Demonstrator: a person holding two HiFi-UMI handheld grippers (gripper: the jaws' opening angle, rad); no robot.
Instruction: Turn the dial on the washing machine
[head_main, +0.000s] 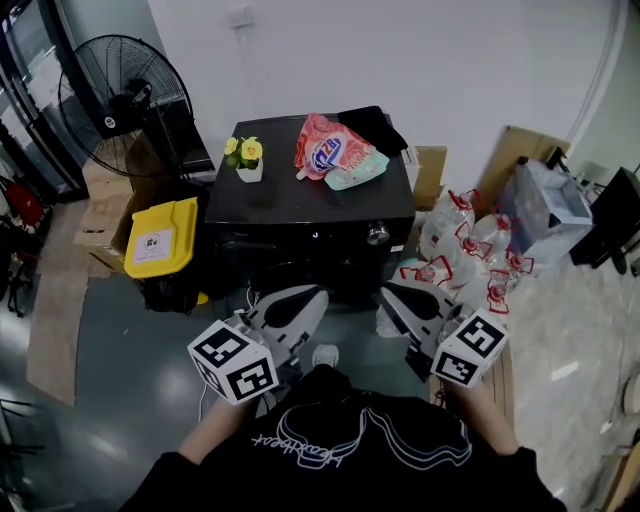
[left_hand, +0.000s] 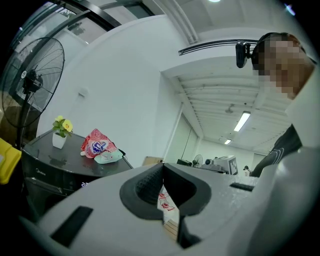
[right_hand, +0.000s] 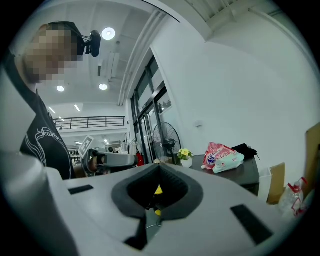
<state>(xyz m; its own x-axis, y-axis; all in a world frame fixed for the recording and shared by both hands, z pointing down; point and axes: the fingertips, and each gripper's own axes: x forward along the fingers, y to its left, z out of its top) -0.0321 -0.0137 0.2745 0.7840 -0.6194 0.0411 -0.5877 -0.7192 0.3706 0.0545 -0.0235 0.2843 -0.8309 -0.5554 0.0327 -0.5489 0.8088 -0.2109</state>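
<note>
The left gripper (head_main: 305, 300) and right gripper (head_main: 395, 297) are held low, close in front of the person's black sweater (head_main: 340, 450). The pale script across the sweater cannot be read. Each gripper's jaws are pressed together at the tips with nothing between them; the left gripper view (left_hand: 162, 167) and the right gripper view (right_hand: 159, 167) both show this.

Straight ahead of the right gripper's tips, apart from them, is the dial (head_main: 377, 234). From the left gripper it lies ahead and to the right. It is a round silver knob near the right end of the front panel of the black washing machine (head_main: 290, 195). Its face is turned out toward the grippers, with its axis level, and no pointer mark can be made out. Faint pale lettering on the panel is too small to read.

Left of the left gripper is a yellow lid (head_main: 160, 238) with a white label, illegible. Right of the right gripper are clear plastic bags (head_main: 470, 250) with red print.

Farther on, a flower pot (head_main: 247, 158), a pink detergent bag (head_main: 328, 148) with a blue oval logo that is unreadable, and a black cloth (head_main: 372, 125) lie on the machine's top. A fan (head_main: 125, 100) stands far left.
</note>
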